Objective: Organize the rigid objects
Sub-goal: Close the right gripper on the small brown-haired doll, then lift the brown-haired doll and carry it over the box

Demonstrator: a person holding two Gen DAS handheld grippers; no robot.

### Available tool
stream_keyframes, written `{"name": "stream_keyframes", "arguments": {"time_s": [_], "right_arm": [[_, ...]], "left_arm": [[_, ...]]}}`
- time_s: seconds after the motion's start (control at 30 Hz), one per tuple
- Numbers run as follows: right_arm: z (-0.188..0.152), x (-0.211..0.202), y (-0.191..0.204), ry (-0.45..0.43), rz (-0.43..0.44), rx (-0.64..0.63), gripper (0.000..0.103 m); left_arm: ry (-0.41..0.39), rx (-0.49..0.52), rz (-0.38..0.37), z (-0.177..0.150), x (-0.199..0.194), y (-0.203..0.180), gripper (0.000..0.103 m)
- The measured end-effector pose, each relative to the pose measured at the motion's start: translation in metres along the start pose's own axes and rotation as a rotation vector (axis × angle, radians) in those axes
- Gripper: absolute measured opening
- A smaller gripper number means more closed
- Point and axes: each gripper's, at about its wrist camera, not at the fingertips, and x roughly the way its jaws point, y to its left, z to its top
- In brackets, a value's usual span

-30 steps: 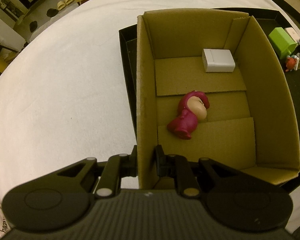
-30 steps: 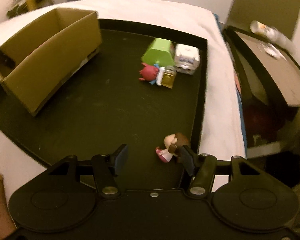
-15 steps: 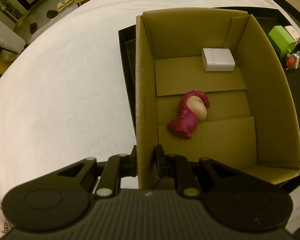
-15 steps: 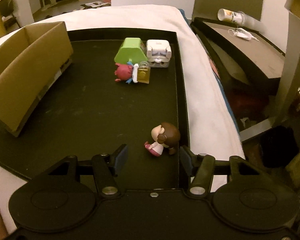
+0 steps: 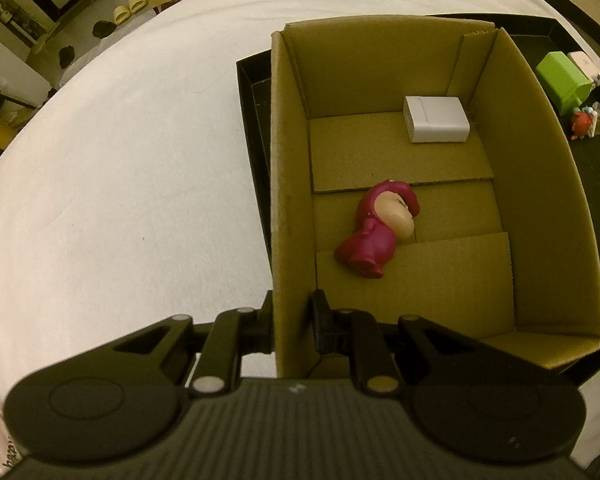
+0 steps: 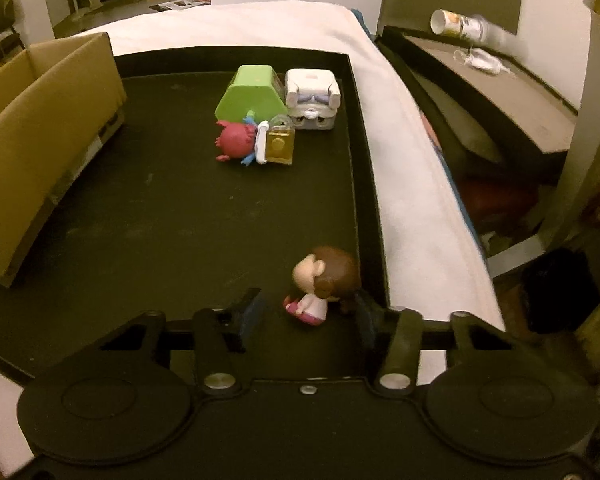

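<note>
My left gripper [image 5: 292,316] is shut on the near left wall of the open cardboard box [image 5: 288,160]. Inside the box lie a magenta figurine [image 5: 374,236] and a white block [image 5: 436,119]. In the right wrist view, my right gripper [image 6: 306,314] hangs low over the black tray [image 6: 140,220] with its jaws closing. A small brown-haired figurine [image 6: 324,280] stands between them by the tray's right rim. The left fingertip [image 6: 250,312] is still apart from it. The box [image 6: 40,140] sits at the tray's left.
At the tray's far end a green block [image 6: 252,94], a white cube toy [image 6: 312,98], a red toy [image 6: 236,140] and a gold tag [image 6: 280,146] cluster together. White bedding [image 5: 120,160] surrounds the tray. A dark side shelf with a tipped cup [image 6: 456,24] stands to the right.
The right gripper's fingers have drawn closer together and now straddle the brown-haired figurine, which earlier sat just past the right fingertip. The left gripper and the box have not moved.
</note>
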Motion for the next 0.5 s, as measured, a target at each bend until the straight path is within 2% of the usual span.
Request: {"name": "stream_keyframes", "arguments": {"time_s": [0.03,0.07,0.2,0.5], "right_arm": [[0.001,0.000,0.000,-0.002,-0.008,-0.008,0.036],[0.003,0.001,0.000,0.001,-0.007,-0.012,0.023],[0.009,0.002,0.000,0.002,-0.004,-0.018,0.023],[0.025,-0.006,0.010,-0.061,0.004,-0.075,0.023]], "left_arm": [[0.001,0.000,0.000,0.000,0.000,0.000,0.015],[0.001,0.000,0.000,0.000,0.000,0.000,0.015],[0.000,0.001,0.001,0.000,0.000,0.000,0.015],[0.000,0.000,0.002,0.000,0.000,0.001,0.015]]}}
